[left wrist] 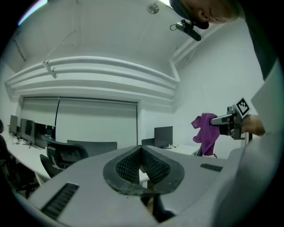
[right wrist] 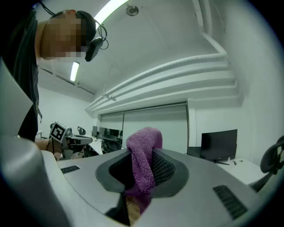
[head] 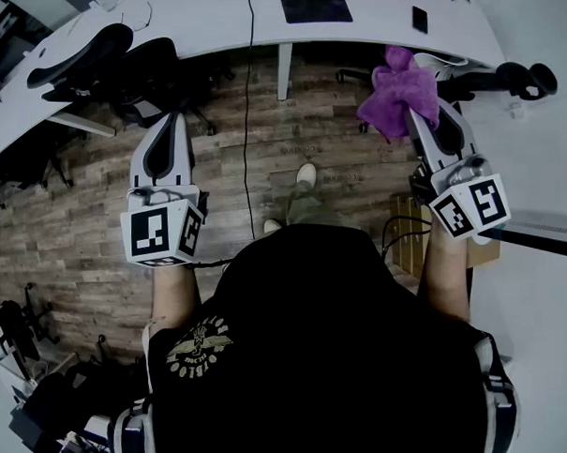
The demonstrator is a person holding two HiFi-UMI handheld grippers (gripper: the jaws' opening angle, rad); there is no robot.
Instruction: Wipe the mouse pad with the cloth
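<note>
Cloth [head: 398, 93]: purple, nubby knit, crumpled, drooping.

Wood floor [head: 335, 129] lies open toward the desk [head: 227, 12]; chairs [head: 112, 63] crowd its left, a cable [head: 247, 97] hangs midway.

Office: white desks [head: 208, 11], monitors [right wrist: 218, 145], swivel chairs [head: 84, 57]
</note>
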